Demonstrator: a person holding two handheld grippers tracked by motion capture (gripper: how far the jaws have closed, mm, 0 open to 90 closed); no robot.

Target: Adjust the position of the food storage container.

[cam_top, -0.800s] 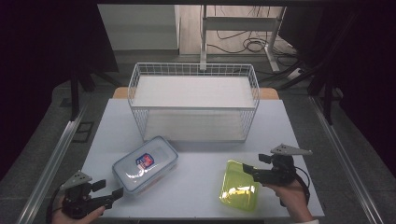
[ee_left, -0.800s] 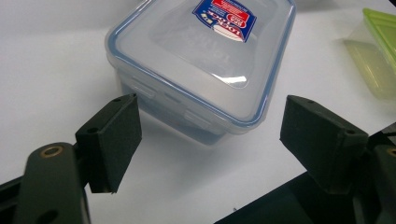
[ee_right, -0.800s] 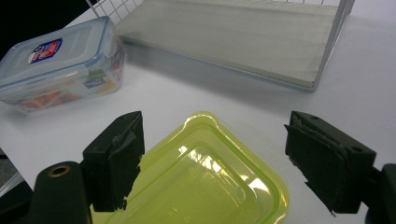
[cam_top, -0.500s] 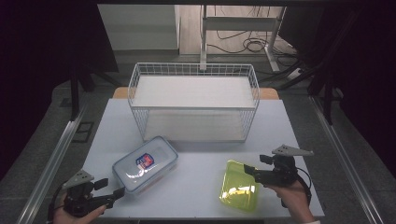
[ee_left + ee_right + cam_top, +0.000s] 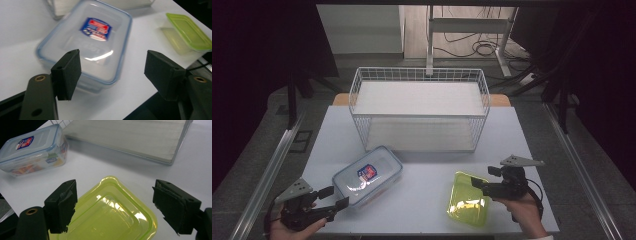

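Note:
A clear lidded container [image 5: 367, 175] with a blue rim and a red-and-blue label lies at the table's front left. My left gripper [image 5: 334, 197] is open just short of its near corner. In the left gripper view the container [image 5: 95, 32] lies past the spread jaws of that gripper [image 5: 112, 67], and the pads do not press on it. A yellow-green lidded container [image 5: 469, 205] lies at the front right. My right gripper [image 5: 484, 177] hangs open at its right edge. In the right gripper view that gripper's [image 5: 115, 200] jaws stand wide on either side of the green lid [image 5: 110, 215].
A white wire basket [image 5: 419, 107] stands at the middle back of the white table [image 5: 422, 175], with its wall [image 5: 130, 137] near the green container. A metal rail [image 5: 267, 175] runs along the left side. Dark floor and cables lie beyond.

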